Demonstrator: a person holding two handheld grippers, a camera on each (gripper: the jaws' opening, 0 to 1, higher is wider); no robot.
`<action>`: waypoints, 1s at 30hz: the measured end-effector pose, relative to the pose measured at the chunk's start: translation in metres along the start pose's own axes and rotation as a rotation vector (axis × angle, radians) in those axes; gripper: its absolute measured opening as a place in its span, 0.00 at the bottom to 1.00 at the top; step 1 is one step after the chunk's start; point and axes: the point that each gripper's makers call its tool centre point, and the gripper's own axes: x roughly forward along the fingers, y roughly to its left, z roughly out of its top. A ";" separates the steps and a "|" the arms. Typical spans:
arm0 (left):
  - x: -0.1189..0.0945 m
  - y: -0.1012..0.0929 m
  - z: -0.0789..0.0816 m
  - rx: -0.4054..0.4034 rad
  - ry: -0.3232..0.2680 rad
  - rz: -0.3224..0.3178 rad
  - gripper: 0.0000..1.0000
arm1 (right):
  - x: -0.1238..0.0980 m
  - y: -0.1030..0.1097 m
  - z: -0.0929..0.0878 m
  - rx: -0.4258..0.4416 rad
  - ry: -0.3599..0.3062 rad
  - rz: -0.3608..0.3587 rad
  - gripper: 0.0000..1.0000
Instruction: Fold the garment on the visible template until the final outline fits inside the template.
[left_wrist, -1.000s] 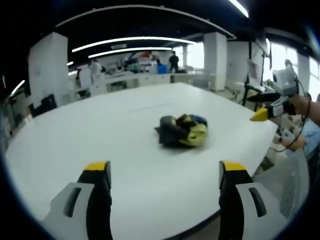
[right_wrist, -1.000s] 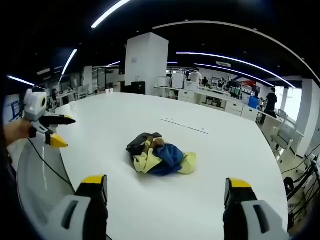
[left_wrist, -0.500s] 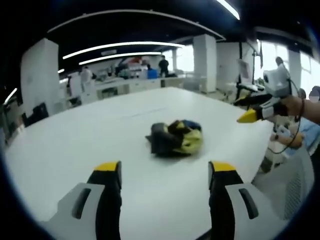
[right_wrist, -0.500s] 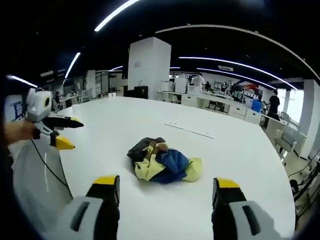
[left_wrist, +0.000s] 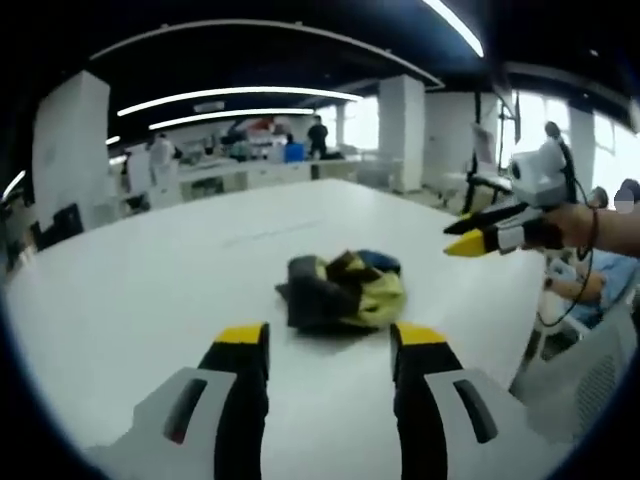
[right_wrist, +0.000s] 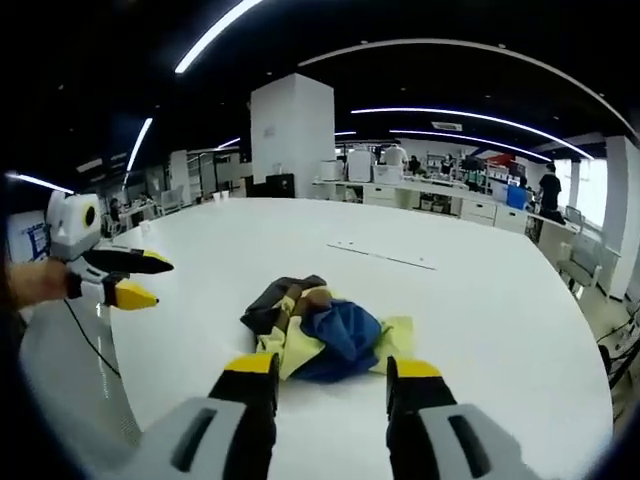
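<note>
A crumpled garment (left_wrist: 345, 290), dark grey, yellow and blue, lies bunched in the middle of the white table (left_wrist: 130, 290). My left gripper (left_wrist: 332, 338) is open just short of its near side, with nothing between the jaws. In the right gripper view the same garment (right_wrist: 320, 330) lies right in front of my right gripper (right_wrist: 332, 366), which is open and empty too. The right gripper (left_wrist: 460, 236) hovers above the table's right edge in the left gripper view. The left gripper (right_wrist: 158, 282) hovers at the left in the right gripper view. Faint thin marks (right_wrist: 385, 256) lie on the table beyond the garment.
The table (right_wrist: 520, 330) is broad, with rounded edges. A person's hand and sleeve (left_wrist: 610, 225) hold the right gripper, and a mesh chair back (left_wrist: 585, 380) stands below it. Office desks, white pillars (right_wrist: 290, 130) and standing people fill the background.
Both grippers have moved closer to the garment, and their jaws have narrowed from wide apart to a smaller gap. The garment has stayed where it was.
</note>
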 end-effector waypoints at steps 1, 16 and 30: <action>0.002 -0.001 0.000 -0.002 -0.001 -0.005 0.40 | 0.004 0.002 0.000 0.003 0.002 0.006 0.35; 0.051 -0.003 -0.001 -0.028 0.005 -0.090 0.29 | 0.051 0.015 0.001 -0.030 0.033 0.058 0.21; 0.085 -0.009 -0.020 -0.028 0.059 -0.140 0.19 | 0.078 0.018 -0.011 -0.068 0.091 0.077 0.09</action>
